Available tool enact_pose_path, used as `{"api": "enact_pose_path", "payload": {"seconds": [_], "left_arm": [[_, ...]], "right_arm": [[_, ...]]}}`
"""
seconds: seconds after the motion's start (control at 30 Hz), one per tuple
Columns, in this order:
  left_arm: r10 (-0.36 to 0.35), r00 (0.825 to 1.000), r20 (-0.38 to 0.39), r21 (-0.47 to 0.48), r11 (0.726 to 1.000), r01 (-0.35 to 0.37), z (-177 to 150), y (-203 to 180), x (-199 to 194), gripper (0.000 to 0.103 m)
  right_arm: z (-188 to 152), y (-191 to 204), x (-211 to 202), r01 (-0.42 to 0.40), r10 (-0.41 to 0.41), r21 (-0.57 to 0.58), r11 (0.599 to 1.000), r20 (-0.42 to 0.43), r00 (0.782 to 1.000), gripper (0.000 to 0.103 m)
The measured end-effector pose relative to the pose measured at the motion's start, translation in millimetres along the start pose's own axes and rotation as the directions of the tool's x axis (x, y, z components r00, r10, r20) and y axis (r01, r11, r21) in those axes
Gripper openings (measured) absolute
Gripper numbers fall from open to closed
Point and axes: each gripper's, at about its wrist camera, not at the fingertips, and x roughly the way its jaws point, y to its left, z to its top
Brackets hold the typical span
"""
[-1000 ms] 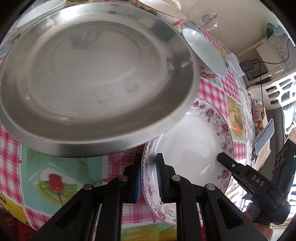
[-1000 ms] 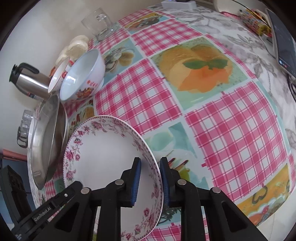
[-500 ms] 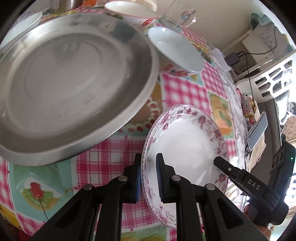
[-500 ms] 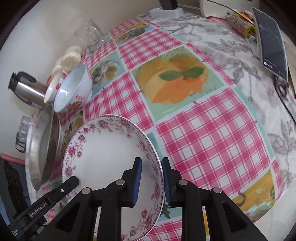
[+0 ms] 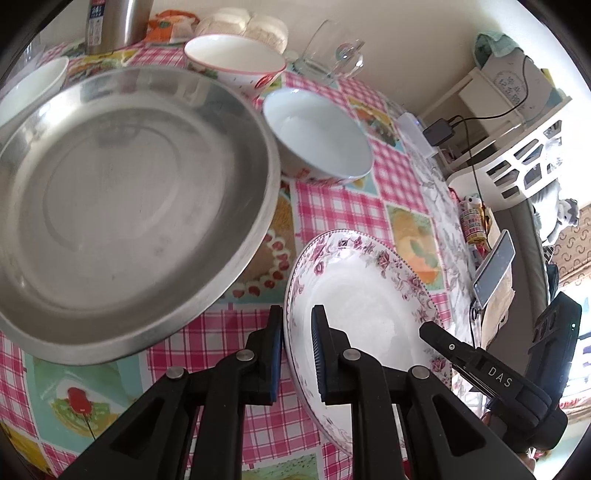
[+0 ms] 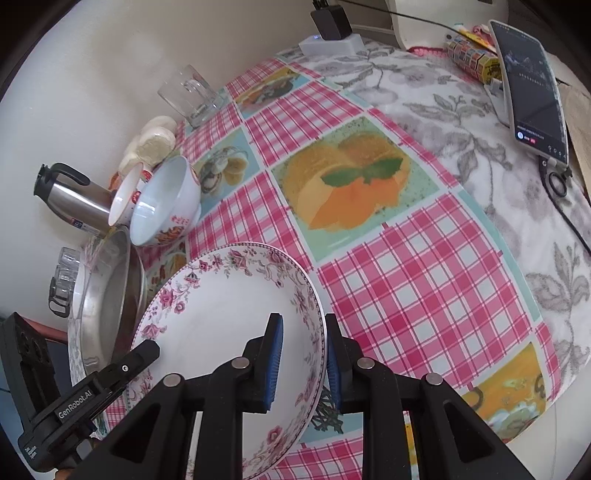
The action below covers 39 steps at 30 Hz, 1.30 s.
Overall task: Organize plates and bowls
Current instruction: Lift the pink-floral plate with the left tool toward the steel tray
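A white plate with a pink floral rim (image 5: pixel 365 295) (image 6: pixel 221 306) is held above the checked tablecloth by both grippers. My left gripper (image 5: pixel 297 325) is shut on its left rim. My right gripper (image 6: pixel 303 332) is shut on its right rim. A large steel plate (image 5: pixel 122 206) (image 6: pixel 110 302) lies to the left. A white bowl with red flowers (image 5: pixel 317 136) (image 6: pixel 166 199) stands behind it, and a red-rimmed bowl (image 5: pixel 236 59) (image 6: pixel 123 195) stands farther back. Another white dish (image 5: pixel 29 88) shows at the far left.
A steel thermos (image 6: pixel 70 199) (image 5: pixel 114 22), a glass mug (image 5: pixel 332 51) (image 6: pixel 192 96) and white buns (image 6: pixel 155 140) stand along the wall. A phone (image 6: pixel 532 92), a charger (image 6: pixel 328 22) and cables lie at the table's right side on a grey floral cloth.
Both grippers have lifted the floral plate and drawn it back to the right, away from the steel plate. The steel plate now lies clear of it.
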Motion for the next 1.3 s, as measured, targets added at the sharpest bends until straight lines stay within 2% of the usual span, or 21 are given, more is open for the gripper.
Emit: {"api": "enact_pose_path", "payload": {"seconds": [0.3,0.6,0.73,0.93,1.3], "left_arm": [[-0.030,0.997,0.078,0.053,0.998,0.026,9,-12,-24,0.015],[-0.094,0.982,0.165,0.078,0.994,0.082,25,-14,-58,0.015],[-0.080,0.976,0.201,0.089,0.994,0.063,32,-14,-68,0.015],[-0.095,0.968,0.235,0.053,0.995,0.085,48,2,-80,0.015],[-0.116,0.948,0.297,-0.074,0.987,0.144,80,55,-97,0.015]], "right_arm": [[2,4,-19,-0.031,0.031,-0.001,1.000,0.066,0.997,0.023],[7,21,-47,-0.083,0.085,-0.021,0.996,0.172,0.981,0.023],[11,39,-56,-0.068,0.077,-0.050,0.996,0.206,0.975,0.023],[21,67,-66,-0.071,0.091,-0.092,0.993,0.238,0.967,0.024],[38,135,-58,-0.092,0.133,-0.179,0.980,0.231,0.964,0.023]]}}
